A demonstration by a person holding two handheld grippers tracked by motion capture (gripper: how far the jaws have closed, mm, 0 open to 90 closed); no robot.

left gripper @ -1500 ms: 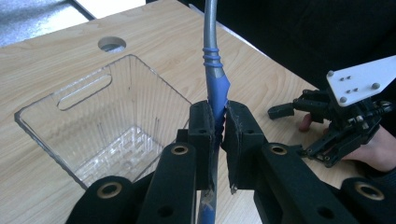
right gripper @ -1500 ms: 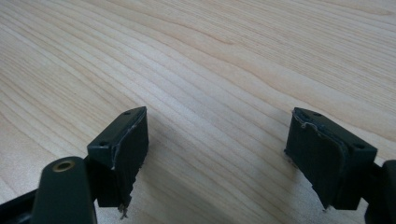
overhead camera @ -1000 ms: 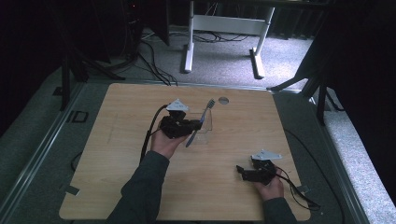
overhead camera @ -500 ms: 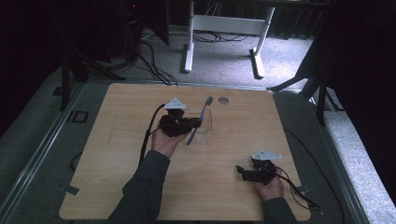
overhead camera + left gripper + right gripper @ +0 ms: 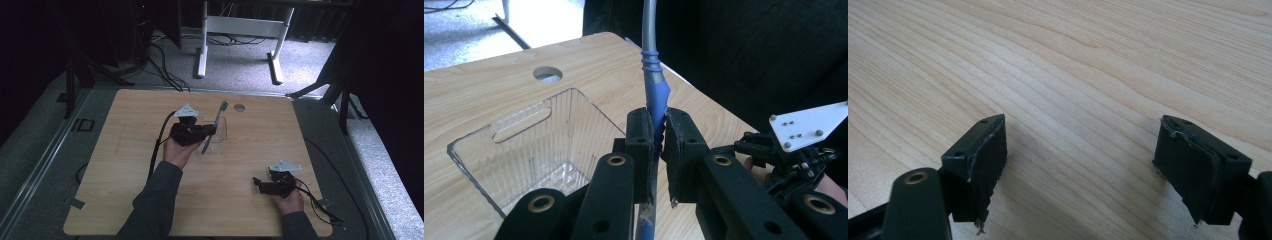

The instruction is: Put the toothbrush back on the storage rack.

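Left hand [image 5: 177, 150]: comes in from the bottom edge of the high view, sleeve angled up toward the table's middle, palm under its gripper.
Left gripper [image 5: 207, 131]: held level, nose toward the right, just left of the clear box [image 5: 220, 135]; jaws clamped narrow on the toothbrush handle.
Toothbrush [image 5: 214, 125]: gripped at the blue part of its handle [image 5: 655, 100], over the clear box; long axis runs steeply from the near lower end up and away, brush head at the far upper end.
Clear box: open-topped, on the wooden table [image 5: 125, 200] near its centre.
Right hand [image 5: 287, 200]: low at the near right edge, resting by the tabletop.
Right gripper [image 5: 1080, 170]: points left across the table, jaws spread wide over bare wood, nothing between them.
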